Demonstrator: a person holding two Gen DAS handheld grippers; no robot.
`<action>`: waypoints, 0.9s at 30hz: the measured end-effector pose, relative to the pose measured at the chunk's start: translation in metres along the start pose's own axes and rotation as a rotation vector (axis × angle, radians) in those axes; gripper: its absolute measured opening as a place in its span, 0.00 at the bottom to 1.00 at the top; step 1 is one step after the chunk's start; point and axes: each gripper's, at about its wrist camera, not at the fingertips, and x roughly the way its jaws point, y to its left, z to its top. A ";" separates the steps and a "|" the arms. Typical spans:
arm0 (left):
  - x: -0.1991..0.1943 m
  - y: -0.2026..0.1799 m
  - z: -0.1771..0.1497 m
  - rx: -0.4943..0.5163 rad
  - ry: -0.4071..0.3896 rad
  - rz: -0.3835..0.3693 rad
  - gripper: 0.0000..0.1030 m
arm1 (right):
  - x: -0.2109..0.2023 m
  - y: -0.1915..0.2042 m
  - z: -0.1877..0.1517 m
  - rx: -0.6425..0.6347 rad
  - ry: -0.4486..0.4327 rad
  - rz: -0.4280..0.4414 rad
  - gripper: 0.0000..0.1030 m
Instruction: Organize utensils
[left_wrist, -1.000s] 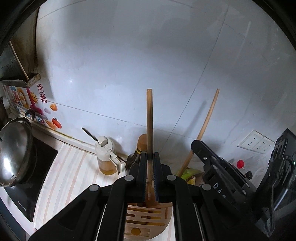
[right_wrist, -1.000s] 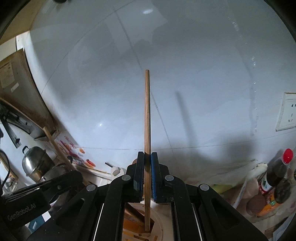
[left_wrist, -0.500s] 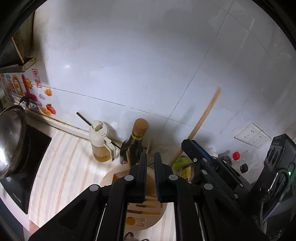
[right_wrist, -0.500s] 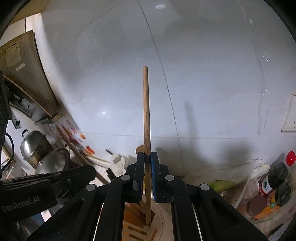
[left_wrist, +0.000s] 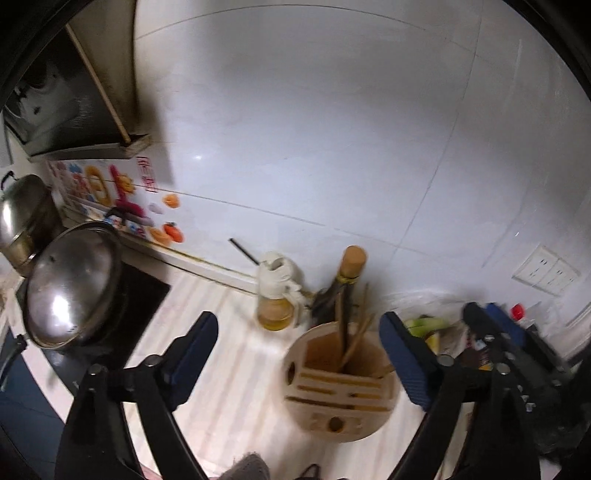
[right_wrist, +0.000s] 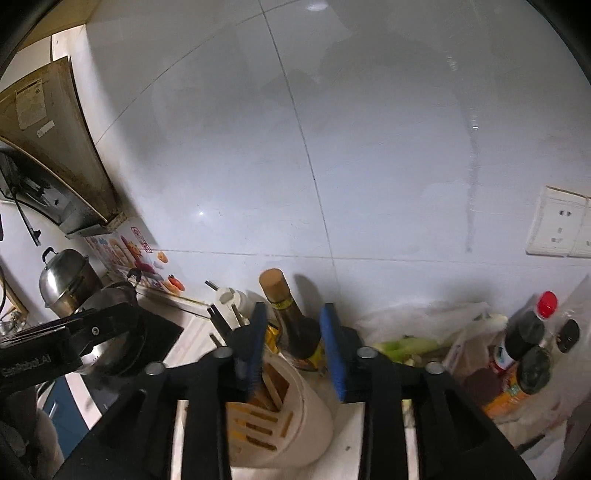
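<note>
A round cream utensil holder (left_wrist: 341, 387) with slots stands on the striped counter. Wooden chopsticks (left_wrist: 356, 341) stand in its open compartment, leaning against each other. My left gripper (left_wrist: 299, 363) is wide open and empty, above and in front of the holder. My right gripper (right_wrist: 293, 349) is open and empty, just above the holder (right_wrist: 280, 410), whose rim lies between and below its fingers. The right gripper also shows at the right edge of the left wrist view (left_wrist: 495, 332).
A dark bottle with a cork-coloured cap (left_wrist: 345, 284) and an oil jug (left_wrist: 275, 291) stand behind the holder. A steel lid on a pan (left_wrist: 72, 291) sits on the black hob at left. Bottles and bags (right_wrist: 517, 350) crowd the right corner under a wall socket (right_wrist: 559, 227).
Both grippers let go of their chopsticks, which now stand in the holder. Both grippers have opened and drawn back and up from the holder.
</note>
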 end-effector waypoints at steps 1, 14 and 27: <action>-0.001 0.002 -0.005 0.010 -0.006 0.016 0.87 | -0.003 0.000 -0.003 -0.005 0.003 -0.013 0.54; -0.002 0.006 -0.062 0.104 -0.030 0.151 1.00 | -0.025 0.008 -0.069 -0.052 0.087 -0.224 1.00; -0.092 0.025 -0.107 0.123 -0.106 0.051 1.00 | -0.128 0.046 -0.103 -0.026 0.002 -0.310 1.00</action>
